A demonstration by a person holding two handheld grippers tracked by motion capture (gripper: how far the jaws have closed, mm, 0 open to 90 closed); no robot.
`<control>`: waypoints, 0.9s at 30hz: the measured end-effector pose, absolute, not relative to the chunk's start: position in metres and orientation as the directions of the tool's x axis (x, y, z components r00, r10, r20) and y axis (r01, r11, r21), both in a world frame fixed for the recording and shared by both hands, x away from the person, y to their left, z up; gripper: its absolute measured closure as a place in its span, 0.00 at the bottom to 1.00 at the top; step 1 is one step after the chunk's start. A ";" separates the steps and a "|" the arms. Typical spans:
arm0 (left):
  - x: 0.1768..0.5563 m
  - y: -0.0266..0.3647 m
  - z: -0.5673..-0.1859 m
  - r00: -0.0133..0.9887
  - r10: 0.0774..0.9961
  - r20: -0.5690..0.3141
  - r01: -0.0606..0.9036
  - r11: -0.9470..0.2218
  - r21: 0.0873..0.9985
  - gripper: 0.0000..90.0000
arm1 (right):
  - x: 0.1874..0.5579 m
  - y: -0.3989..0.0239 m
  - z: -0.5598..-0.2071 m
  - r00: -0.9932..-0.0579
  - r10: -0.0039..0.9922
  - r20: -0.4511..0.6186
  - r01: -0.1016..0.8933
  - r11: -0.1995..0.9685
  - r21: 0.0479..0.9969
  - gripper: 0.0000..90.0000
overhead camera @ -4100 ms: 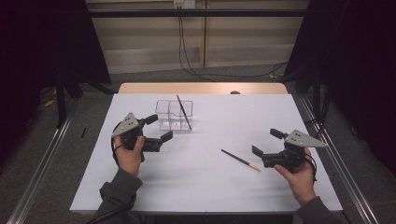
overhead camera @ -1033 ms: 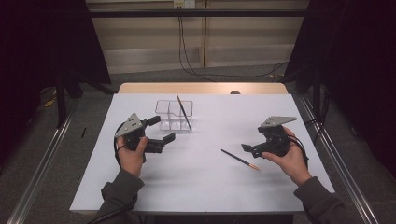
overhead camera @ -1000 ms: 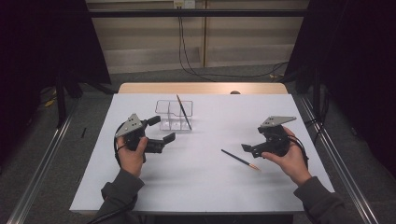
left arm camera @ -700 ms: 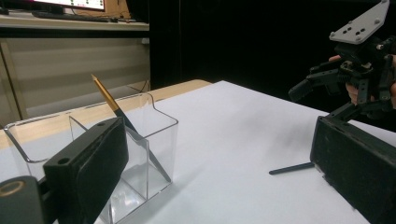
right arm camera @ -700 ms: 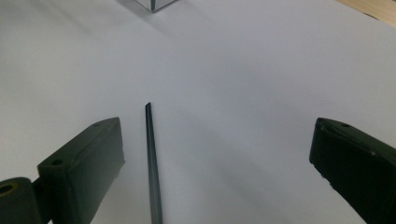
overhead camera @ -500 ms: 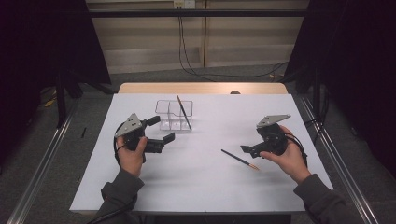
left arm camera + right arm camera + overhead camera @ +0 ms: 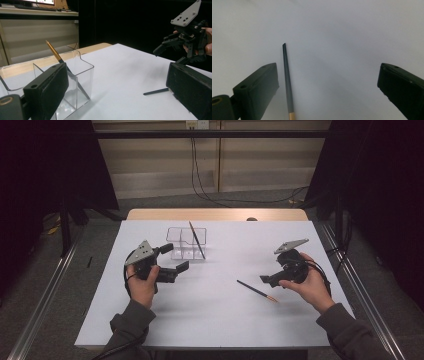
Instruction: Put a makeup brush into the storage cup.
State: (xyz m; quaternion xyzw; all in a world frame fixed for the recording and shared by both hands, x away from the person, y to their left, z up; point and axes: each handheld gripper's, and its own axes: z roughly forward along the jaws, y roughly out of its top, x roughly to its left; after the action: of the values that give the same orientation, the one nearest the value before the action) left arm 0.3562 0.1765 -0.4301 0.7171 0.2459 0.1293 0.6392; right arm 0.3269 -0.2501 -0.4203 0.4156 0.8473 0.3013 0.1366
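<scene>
High view | clear box (image 7: 182, 251): one pencil (image 7: 197, 240) leaning inside | both tongs spread

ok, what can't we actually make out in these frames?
- Right gripper view: the pencil on the table runs off the bottom edge; its gold end is cut.
- Left gripper view: the organizer is partly hidden behind a jaw.
- High view: the right gripper jaws are too small and dark to separate.

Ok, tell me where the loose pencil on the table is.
In the high view the pencil lies flat on the white table, right of centre, just left of the open right gripper; in the right gripper view it sits between the jaws, near the left one.
</scene>
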 end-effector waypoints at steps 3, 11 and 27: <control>0.357 0.177 -0.431 0.848 0.515 -0.123 0.185 -0.071 0.980 0.05 | 0.328 -0.249 -0.421 -0.631 0.776 0.007 0.615 0.494 0.615 0.03; 0.356 0.175 -0.431 0.843 0.520 -0.140 0.196 -0.055 0.979 0.05 | 0.330 -0.245 -0.423 -0.641 0.767 -0.009 0.633 0.536 0.559 0.04; 0.357 0.174 -0.434 0.849 0.511 -0.135 0.202 -0.078 0.976 0.05 | 0.333 -0.240 -0.427 -0.658 0.753 -0.012 0.674 0.596 0.436 0.06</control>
State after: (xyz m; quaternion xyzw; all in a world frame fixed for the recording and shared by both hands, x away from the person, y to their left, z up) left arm 0.3574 0.1737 -0.4336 0.7240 0.2464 0.1223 0.6326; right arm 0.3331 -0.2396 -0.4269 0.4018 0.8879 0.2015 0.0976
